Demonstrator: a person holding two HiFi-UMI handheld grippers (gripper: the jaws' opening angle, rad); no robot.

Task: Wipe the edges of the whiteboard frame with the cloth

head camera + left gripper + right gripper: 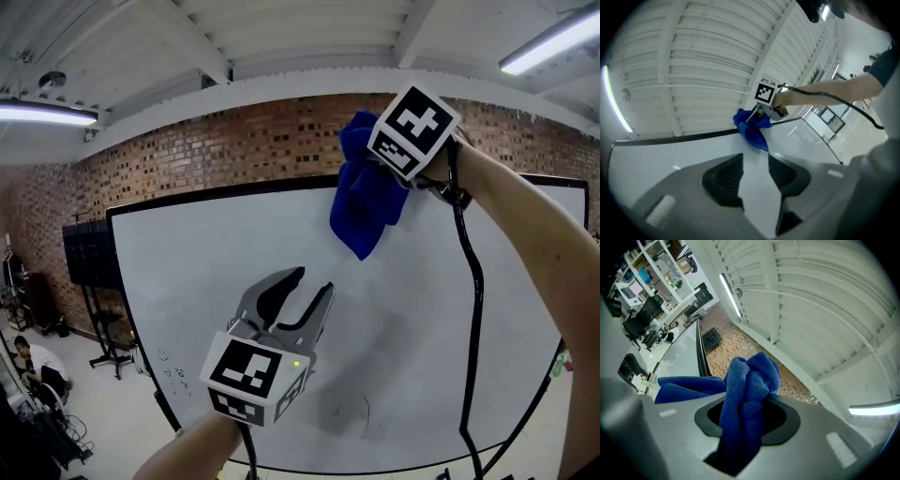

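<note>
Bunched blue microfibre cloth [361, 211] clamped in the right hand-held gripper [747, 408], up at the thin black top edge of the whiteboard frame [234, 190] (one corner hanging over the white board [216, 272]). Lower down, left hand-held gripper [298, 292] with jaws apart, empty

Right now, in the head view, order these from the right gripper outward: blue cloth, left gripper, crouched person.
1. blue cloth, clamped in the right gripper, top.
2. left gripper, below, centre.
3. crouched person, far lower left.
</note>
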